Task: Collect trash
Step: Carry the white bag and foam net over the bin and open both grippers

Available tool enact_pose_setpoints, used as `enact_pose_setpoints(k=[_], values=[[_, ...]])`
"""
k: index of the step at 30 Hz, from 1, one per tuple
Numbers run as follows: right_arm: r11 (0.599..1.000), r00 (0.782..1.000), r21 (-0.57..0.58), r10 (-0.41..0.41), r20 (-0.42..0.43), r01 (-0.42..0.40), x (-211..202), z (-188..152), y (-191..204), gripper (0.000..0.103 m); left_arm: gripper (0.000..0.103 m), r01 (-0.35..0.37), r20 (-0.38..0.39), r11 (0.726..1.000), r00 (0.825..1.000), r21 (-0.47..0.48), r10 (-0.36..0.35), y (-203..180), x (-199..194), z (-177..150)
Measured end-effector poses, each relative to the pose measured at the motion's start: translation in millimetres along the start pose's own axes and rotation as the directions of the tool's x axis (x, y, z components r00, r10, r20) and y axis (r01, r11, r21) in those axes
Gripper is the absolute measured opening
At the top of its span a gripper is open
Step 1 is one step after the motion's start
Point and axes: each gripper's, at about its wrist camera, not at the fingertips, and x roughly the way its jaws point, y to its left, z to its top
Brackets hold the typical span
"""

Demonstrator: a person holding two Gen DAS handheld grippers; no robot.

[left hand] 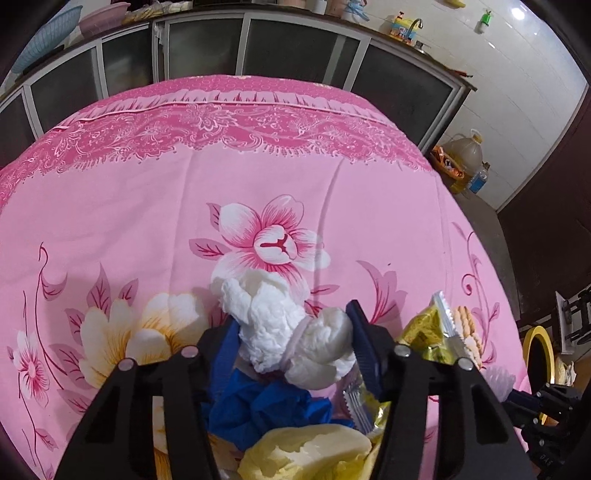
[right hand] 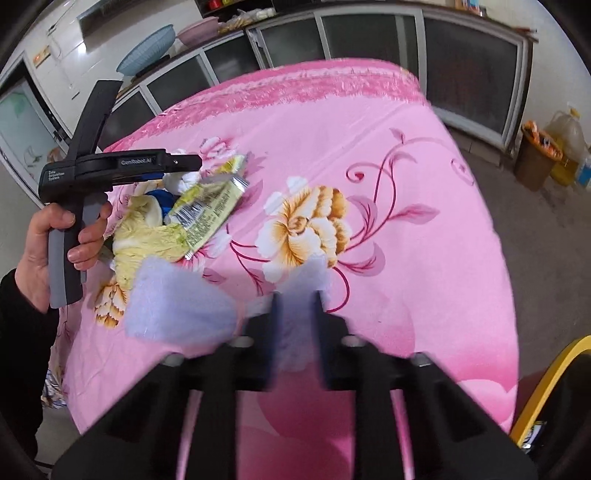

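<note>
My left tongs (left hand: 291, 343) pinch the white tissue wad (left hand: 280, 328) half-closed; my right tongs (right hand: 295, 325) clamp a lilac cloth (right hand: 181, 299); the loose tissue may slip out when lifted.

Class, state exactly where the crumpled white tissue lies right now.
In the left wrist view, the crumpled white tissue sits low and central on the pink floral cloth, between the left gripper fingers, above a blue wad and left of the yellow biscuit wrapper.

Home kitchen: glass-door cabinets (left hand: 207, 40), tap (left hand: 415, 24), tiled wall (left hand: 517, 74), oil jug (left hand: 465, 155), plastic basins (right hand: 147, 48).
</note>
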Motion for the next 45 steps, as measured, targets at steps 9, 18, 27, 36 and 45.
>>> enact_pose_setpoints(k=[9,18,27,36,45], values=[[1.000,0.998,-0.005,0.029,0.057,-0.028,-40,-10,9,0.009,0.052,0.062,0.113,0.996,0.992,-0.064,-0.054,14,-59,-7],[0.999,0.992,0.002,0.053,0.117,-0.053,-90,-32,11,0.008,0.052,0.085,0.197,0.993,0.978,-0.081,-0.068,24,-120,-48],[0.998,0.990,0.026,0.048,0.133,-0.052,-117,-59,9,0.006,0.052,0.096,0.253,0.992,0.965,-0.081,-0.073,28,-169,-100],[0.999,0.988,0.030,0.039,0.150,-0.044,-133,-78,8,0.006,0.052,0.094,0.276,0.993,0.958,-0.066,-0.072,21,-196,-141],[0.999,0.974,0.026,0.030,0.226,-0.037,-171,-83,1,0.006,0.052,0.106,0.312,0.993,0.946,-0.048,-0.085,8,-221,-151]])
